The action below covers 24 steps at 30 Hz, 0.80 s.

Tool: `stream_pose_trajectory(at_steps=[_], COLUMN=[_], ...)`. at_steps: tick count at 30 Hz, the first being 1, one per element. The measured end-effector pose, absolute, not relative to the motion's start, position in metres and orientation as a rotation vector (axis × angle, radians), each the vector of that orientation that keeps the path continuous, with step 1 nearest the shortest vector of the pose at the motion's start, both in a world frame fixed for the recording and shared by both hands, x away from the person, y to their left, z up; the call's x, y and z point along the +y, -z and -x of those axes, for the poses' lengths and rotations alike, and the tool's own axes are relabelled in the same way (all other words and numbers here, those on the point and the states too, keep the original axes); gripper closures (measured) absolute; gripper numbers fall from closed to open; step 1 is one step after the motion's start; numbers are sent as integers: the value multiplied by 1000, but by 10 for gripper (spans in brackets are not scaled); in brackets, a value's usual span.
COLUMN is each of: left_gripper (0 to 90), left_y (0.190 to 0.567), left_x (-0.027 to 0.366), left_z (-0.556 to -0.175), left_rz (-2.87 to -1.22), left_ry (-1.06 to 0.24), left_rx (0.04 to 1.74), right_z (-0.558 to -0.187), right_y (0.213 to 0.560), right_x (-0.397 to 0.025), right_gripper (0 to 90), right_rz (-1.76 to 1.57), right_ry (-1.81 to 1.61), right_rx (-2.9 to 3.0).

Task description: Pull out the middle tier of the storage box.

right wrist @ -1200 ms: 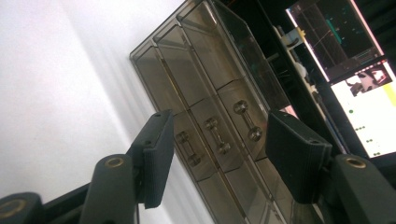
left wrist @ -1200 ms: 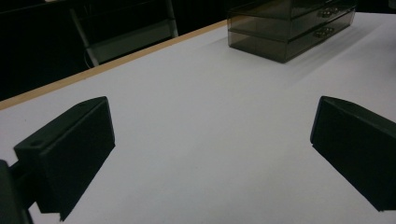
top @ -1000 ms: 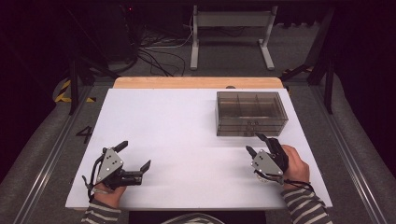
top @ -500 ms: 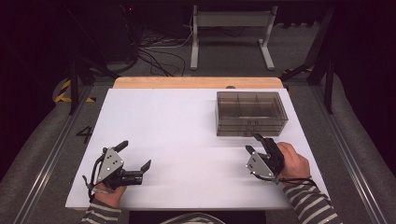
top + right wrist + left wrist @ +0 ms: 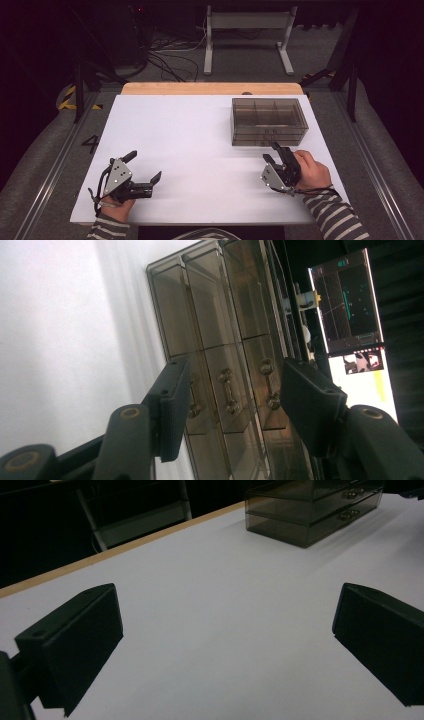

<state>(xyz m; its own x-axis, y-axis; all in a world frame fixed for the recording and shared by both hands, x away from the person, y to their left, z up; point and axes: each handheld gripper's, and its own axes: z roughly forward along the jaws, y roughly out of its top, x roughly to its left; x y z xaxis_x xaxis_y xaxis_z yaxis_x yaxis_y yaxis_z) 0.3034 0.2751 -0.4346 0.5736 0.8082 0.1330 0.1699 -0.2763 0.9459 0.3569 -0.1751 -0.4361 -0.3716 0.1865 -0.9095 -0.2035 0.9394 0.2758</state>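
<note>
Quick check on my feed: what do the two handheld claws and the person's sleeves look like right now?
Both are black two-jaw tools. The left claw carries a grey three-cornered plate with small dark dots on top, and a black cable loops from its rear. The right claw has a similar grey plate on its side. Seen close, the jaws are matte black blocks on arms with round pivot pins. The sleeves are grey-and-white striped.

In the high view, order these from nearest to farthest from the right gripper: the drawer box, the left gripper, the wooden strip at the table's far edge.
From the right gripper:
1. Drawer box, just beyond it, toward the table's far right.
2. Left gripper, across the table at the near left.
3. Wooden strip, along the far edge.
</note>
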Motion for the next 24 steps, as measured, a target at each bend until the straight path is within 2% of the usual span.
stream_pose_trajectory(at_steps=[24], left_gripper=[5], left_y=[435], left_x=[275], left_z=[-303], left_rz=[-1774], left_ry=[-769], left_rx=[805], right_z=[-367], right_y=[451], right_x=[-163], right_gripper=[587], right_rz=[16], right_ry=[-237], right_rx=[1831])
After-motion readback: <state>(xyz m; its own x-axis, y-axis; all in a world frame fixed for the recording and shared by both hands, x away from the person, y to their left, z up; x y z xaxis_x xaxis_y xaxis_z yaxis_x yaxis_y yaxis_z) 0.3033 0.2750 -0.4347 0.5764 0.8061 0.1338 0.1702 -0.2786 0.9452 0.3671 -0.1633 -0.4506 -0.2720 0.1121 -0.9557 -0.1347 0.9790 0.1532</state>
